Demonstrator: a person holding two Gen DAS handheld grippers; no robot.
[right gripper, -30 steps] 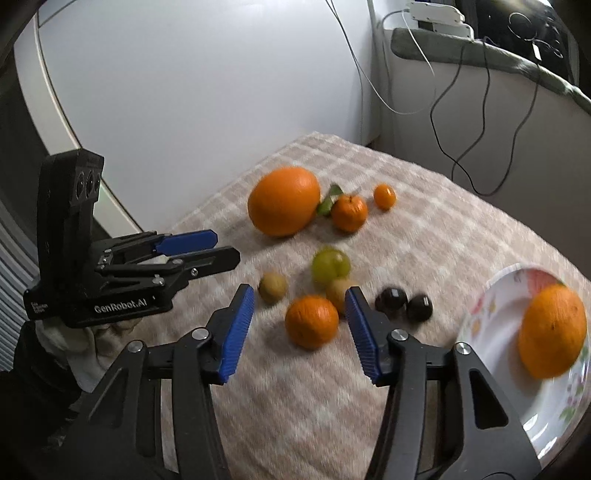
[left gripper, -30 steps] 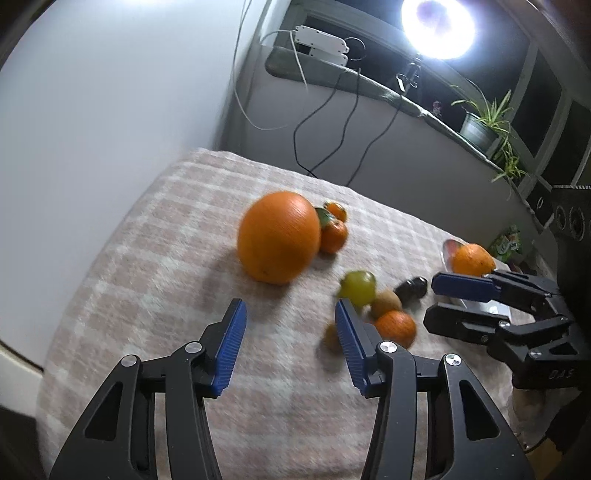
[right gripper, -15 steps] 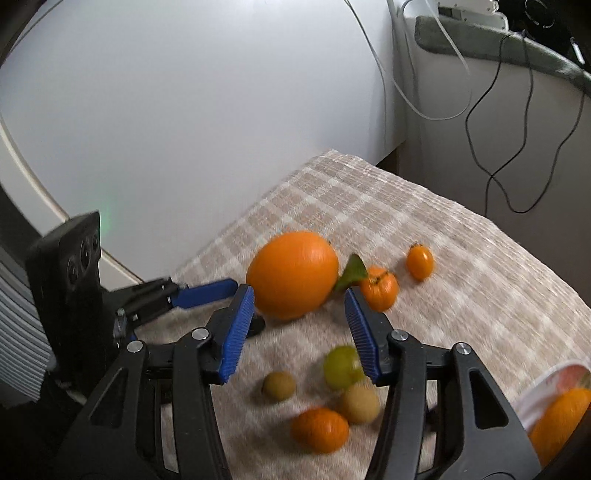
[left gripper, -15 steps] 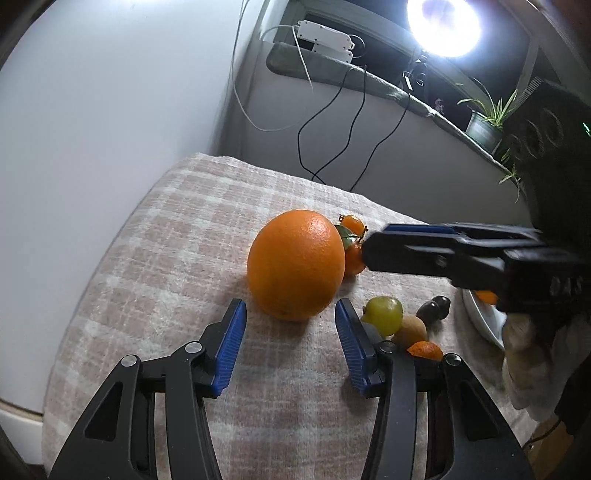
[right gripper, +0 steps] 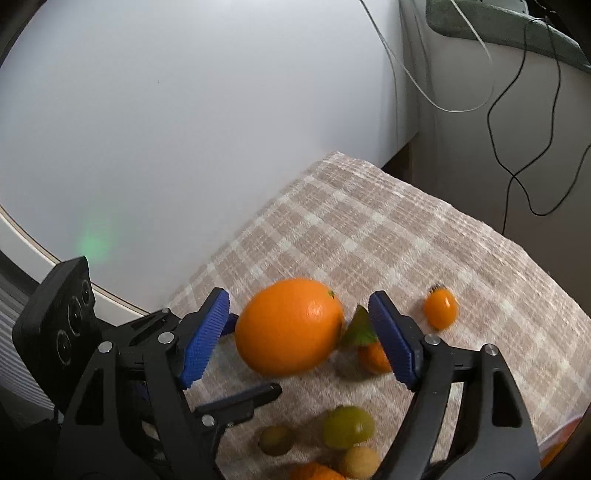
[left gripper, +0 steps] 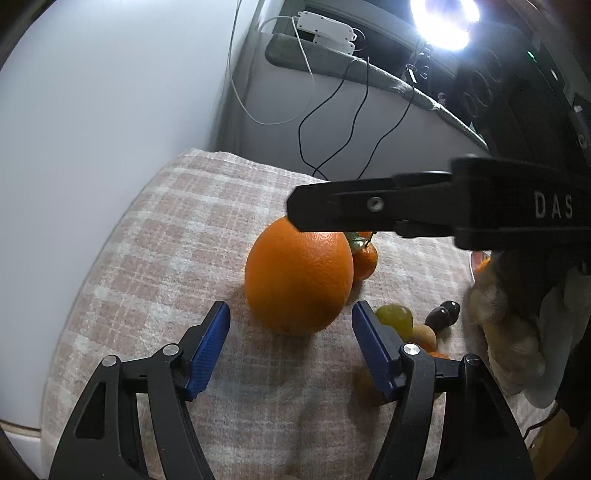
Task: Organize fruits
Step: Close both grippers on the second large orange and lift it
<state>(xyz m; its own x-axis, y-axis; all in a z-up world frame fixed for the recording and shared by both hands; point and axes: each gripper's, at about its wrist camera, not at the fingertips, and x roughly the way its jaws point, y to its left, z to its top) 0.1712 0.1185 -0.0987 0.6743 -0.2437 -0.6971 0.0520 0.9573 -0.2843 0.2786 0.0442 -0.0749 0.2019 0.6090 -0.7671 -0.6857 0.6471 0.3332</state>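
A large orange (left gripper: pixel 299 275) sits on the checked cloth (left gripper: pixel 166 258); it also shows in the right wrist view (right gripper: pixel 290 326). My left gripper (left gripper: pixel 290 338) is open, its blue pads just short of the orange on either side. My right gripper (right gripper: pixel 297 338) is open around the same orange from above, and its finger crosses the left wrist view (left gripper: pixel 369 210). A leafy tangerine (right gripper: pixel 371 354), a kumquat (right gripper: pixel 440 308), a green fruit (right gripper: pixel 347 426), a small brown fruit (right gripper: pixel 276 440) and dark fruits (left gripper: pixel 443 314) lie close by.
A white wall (right gripper: pixel 184 129) borders the cloth on the left. Cables (left gripper: pixel 332 110) hang behind the table's far edge. A plate with another orange (right gripper: pixel 554 448) shows at the lower right edge. A bright lamp (left gripper: pixel 443 22) glares at top right.
Both grippers have moved in on the large orange. The right gripper swung up and left from the small fruits and now straddles it; the left has come closer.
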